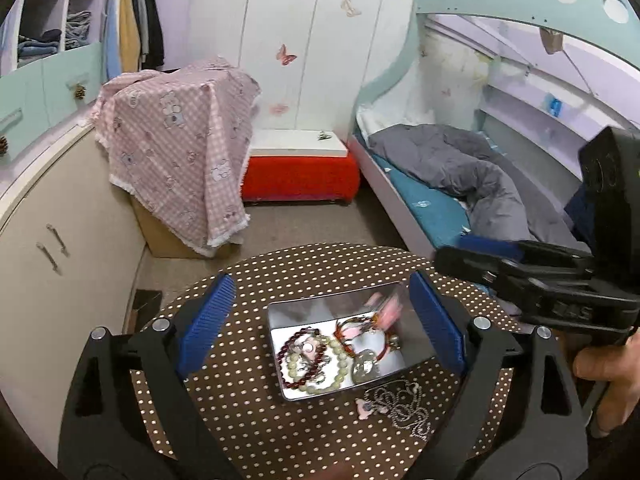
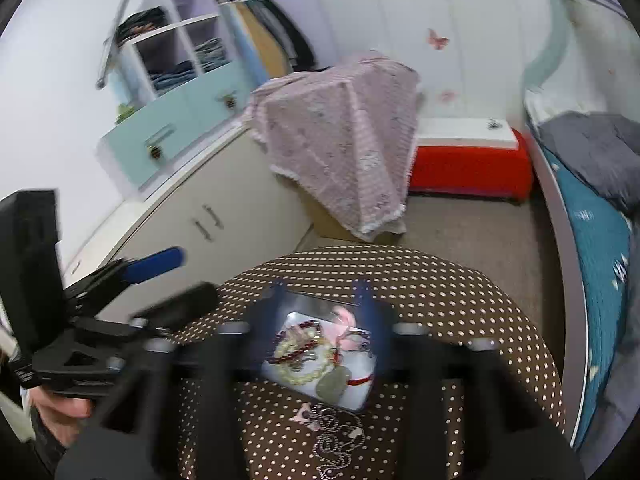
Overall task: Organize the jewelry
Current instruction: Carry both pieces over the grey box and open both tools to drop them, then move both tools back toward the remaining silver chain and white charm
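Note:
A shiny metal tin (image 1: pixel 416 340) sits on a round brown polka-dot table (image 1: pixel 248 420). It holds a dark red bead bracelet (image 1: pixel 292 348), a pale green bead bracelet (image 1: pixel 320 384), red cords and a round pendant (image 1: pixel 366 368). A silver chain (image 1: pixel 404 404) with a pink charm lies on the table just in front of the tin. My left gripper (image 1: pixel 320 320) is open and empty, its blue pads either side of the tin. My right gripper (image 2: pixel 320 320), blurred, is open above the tin (image 2: pixel 360 396); it also shows at the right of the left wrist view (image 1: pixel 480 256).
A cream cabinet (image 1: pixel 60 280) stands left of the table. A box draped in pink checked cloth (image 1: pixel 180 152) and a red stool (image 1: pixel 300 176) stand behind. A bed with a grey duvet (image 1: pixel 460 176) runs along the right.

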`<state>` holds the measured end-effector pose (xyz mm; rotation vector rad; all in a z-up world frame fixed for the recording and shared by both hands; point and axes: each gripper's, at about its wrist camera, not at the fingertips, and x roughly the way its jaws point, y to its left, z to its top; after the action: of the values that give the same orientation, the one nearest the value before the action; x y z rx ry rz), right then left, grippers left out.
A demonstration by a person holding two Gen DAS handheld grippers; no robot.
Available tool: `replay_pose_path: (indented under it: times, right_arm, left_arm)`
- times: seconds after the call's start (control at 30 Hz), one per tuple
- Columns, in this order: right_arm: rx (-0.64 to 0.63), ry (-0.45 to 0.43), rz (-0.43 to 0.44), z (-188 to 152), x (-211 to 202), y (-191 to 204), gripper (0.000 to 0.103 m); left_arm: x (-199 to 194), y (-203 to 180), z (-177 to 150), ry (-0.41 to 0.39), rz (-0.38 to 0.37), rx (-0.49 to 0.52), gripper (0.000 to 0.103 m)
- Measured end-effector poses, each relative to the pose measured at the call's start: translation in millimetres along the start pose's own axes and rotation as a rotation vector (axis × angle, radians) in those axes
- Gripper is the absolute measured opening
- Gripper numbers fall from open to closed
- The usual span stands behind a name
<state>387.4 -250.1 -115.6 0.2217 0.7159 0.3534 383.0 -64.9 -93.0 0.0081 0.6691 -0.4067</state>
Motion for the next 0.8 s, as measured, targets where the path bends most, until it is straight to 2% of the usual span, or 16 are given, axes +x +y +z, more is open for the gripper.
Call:
replay_pose_path:
  times: [0.03, 0.27, 0.63, 0.8]
  right_arm:
    - [0.009, -0.03, -0.016, -2.1, -6.1, -2.1, 0.096]
    - [0.061, -0.089, -0.041, -0.9, -33.1, -7.0, 0.096]
    - [0.013, -0.195, -0.049, -1.3, -87.5, 21.0, 0.096]
    - [-0.004, -0.225, -0.045, -8.7, -107.8, 31.2, 0.096]
  left_arm:
    - [-1.3, 1.3, -0.2, -0.003, 0.014, -0.001, 0.09]
    - [-33.8, 7.6, -2.4, -0.067, 0.063, -0.027, 0.091]
    - [-102.1, -5.5, -5.3, -0.203, 0.119, -0.002, 0.093]
    - [-124.5, -10.6, -11.7, -0.243, 0.12, 0.001, 0.094]
